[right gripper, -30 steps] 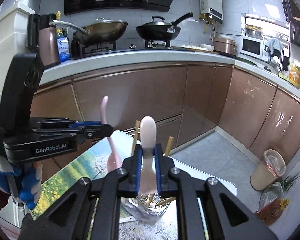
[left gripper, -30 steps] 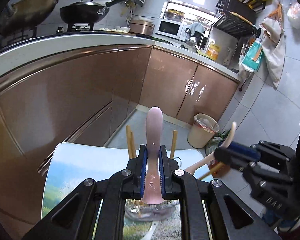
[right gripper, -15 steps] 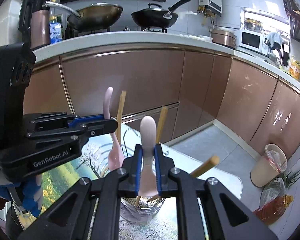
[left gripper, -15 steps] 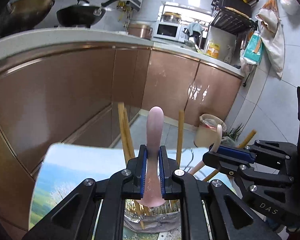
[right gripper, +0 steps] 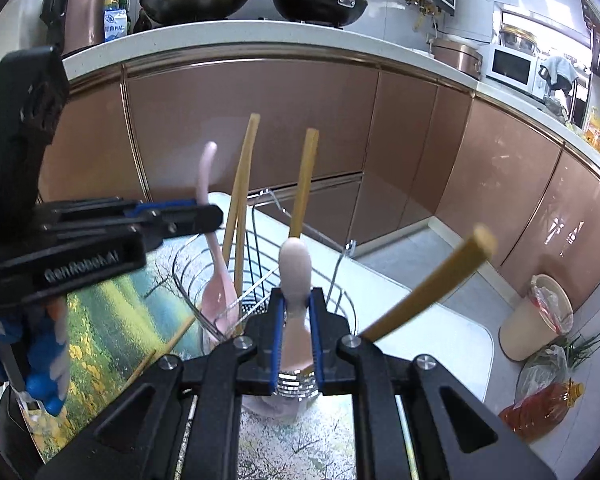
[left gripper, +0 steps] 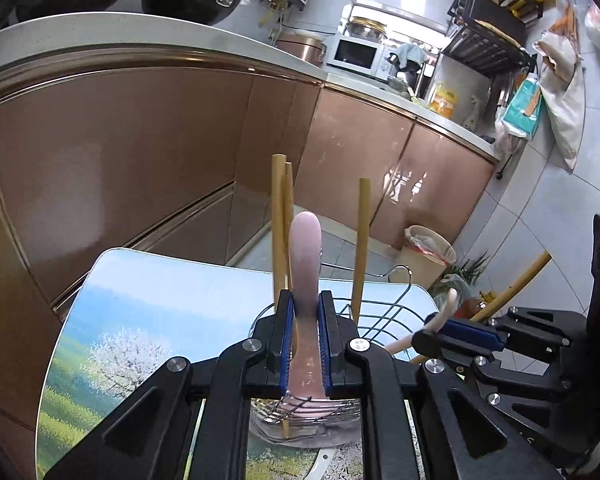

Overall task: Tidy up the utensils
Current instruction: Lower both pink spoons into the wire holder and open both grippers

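Note:
My left gripper point(left gripper: 305, 316) is shut on the handle of a pink spoon point(left gripper: 305, 248), whose bowl hangs down inside the wire utensil holder point(left gripper: 384, 312). In the right wrist view that left gripper point(right gripper: 212, 216) comes in from the left, with the pink spoon point(right gripper: 217, 300) low in the holder point(right gripper: 342, 268). My right gripper point(right gripper: 296, 320) is shut on a cream spoon point(right gripper: 296, 264) over the holder's metal cup. It shows in the left wrist view as the right gripper point(left gripper: 426, 338) with the cream spoon point(left gripper: 447, 306). Several wooden chopsticks point(right gripper: 305, 184) stand in the holder.
The holder stands on a small table with a landscape-print top point(left gripper: 140, 320). One chopstick point(right gripper: 168, 344) lies loose on it. Brown cabinets point(left gripper: 140, 152) close off the far side. A bin point(right gripper: 536, 316) and an oil bottle point(right gripper: 540, 408) stand on the tiled floor to the right.
Both grippers have sunk with their spoons toward the holder. The chopsticks and holder wires now rise higher and closer in both views.

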